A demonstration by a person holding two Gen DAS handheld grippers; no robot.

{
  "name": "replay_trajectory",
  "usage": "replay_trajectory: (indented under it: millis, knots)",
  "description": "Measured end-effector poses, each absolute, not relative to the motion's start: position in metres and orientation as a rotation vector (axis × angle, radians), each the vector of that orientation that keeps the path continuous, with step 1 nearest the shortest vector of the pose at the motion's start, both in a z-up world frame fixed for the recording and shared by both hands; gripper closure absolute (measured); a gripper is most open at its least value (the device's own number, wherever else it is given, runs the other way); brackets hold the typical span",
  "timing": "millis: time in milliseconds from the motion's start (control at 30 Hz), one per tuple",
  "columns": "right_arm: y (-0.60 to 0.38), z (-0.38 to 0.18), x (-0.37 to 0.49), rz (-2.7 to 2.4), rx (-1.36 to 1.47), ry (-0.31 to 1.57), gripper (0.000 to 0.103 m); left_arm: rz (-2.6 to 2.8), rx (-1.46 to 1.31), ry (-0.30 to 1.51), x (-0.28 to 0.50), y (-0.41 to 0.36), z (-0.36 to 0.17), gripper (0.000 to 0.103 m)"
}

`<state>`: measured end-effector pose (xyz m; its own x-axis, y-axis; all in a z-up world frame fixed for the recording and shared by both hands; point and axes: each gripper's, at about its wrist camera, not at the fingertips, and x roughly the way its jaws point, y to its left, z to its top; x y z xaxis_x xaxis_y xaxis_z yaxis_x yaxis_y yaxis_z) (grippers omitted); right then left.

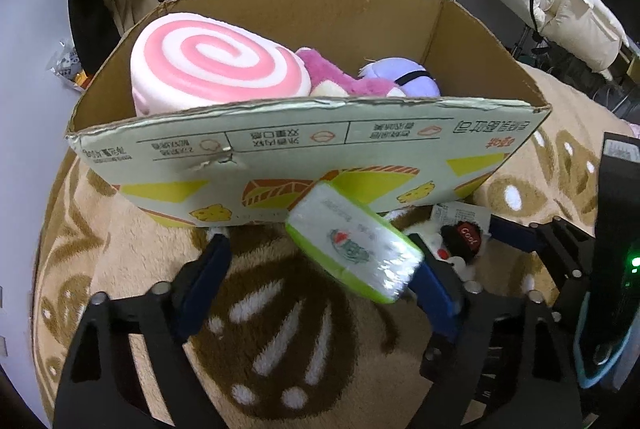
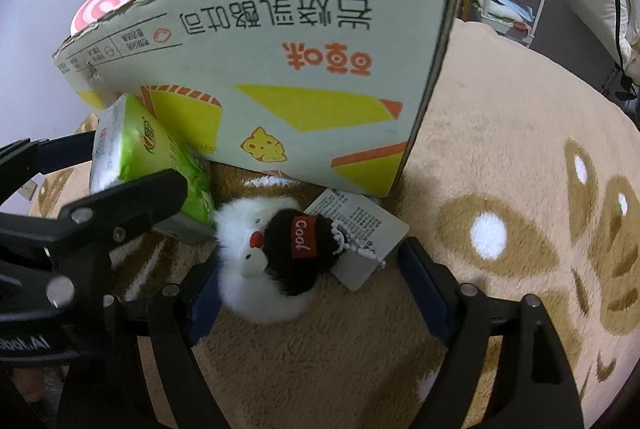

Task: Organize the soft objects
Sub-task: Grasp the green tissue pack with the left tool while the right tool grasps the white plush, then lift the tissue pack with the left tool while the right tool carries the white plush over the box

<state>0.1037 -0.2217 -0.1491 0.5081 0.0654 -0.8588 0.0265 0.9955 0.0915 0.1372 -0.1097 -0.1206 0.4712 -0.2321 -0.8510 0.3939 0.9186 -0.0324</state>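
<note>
Fluff makes the little toy [image 2: 276, 253] light and squashy. It lies on the rug at 6 o'clock from the box [image 2: 280, 69], between your wide right gripper [image 2: 316, 293]; pinch its middle, not its tag

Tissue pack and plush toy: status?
Left gripper open around tissue pack, which leans on box. Right gripper open around plush toy on blanket. Nothing gripped.
</note>
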Motion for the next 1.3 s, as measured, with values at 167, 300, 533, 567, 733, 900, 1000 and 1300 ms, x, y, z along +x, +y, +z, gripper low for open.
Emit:
replay_trajectory:
  millis: [167,300,533,567,733,900,1000,1300]
  knots:
    - [-0.218,-0.151,0.107,0.014,0.100,1.024,0.017,-0.439,0.129,1.038,0.134,-0.105,-0.117,0.051]
    - [-0.220,-0.149,0.106,0.000,0.087,1.003,0.025,-0.430,0.117,1.053,0.131,-0.100,-0.113,0.062]
    - [-0.223,-0.147,0.111,-0.021,0.091,1.001,0.042,-0.405,0.073,1.049,0.127,-0.079,-0.107,0.067]
    - [-0.224,-0.147,0.112,-0.026,0.087,1.004,0.047,-0.389,0.082,1.042,0.125,-0.076,-0.106,0.067]
    - [-0.250,-0.143,0.112,-0.033,0.128,1.005,0.060,-0.356,0.065,1.037,0.121,-0.066,-0.102,0.067]
    - [-0.261,-0.137,0.112,-0.026,0.153,1.001,0.064,-0.333,0.043,1.021,0.117,-0.056,-0.100,0.067]
    - [-0.256,-0.132,0.106,-0.020,0.162,0.993,0.064,-0.306,0.049,0.973,0.113,-0.052,-0.095,0.068]
    - [-0.255,-0.110,0.090,0.000,0.185,0.942,0.065,-0.285,0.035,0.895,0.101,-0.045,-0.081,0.068]
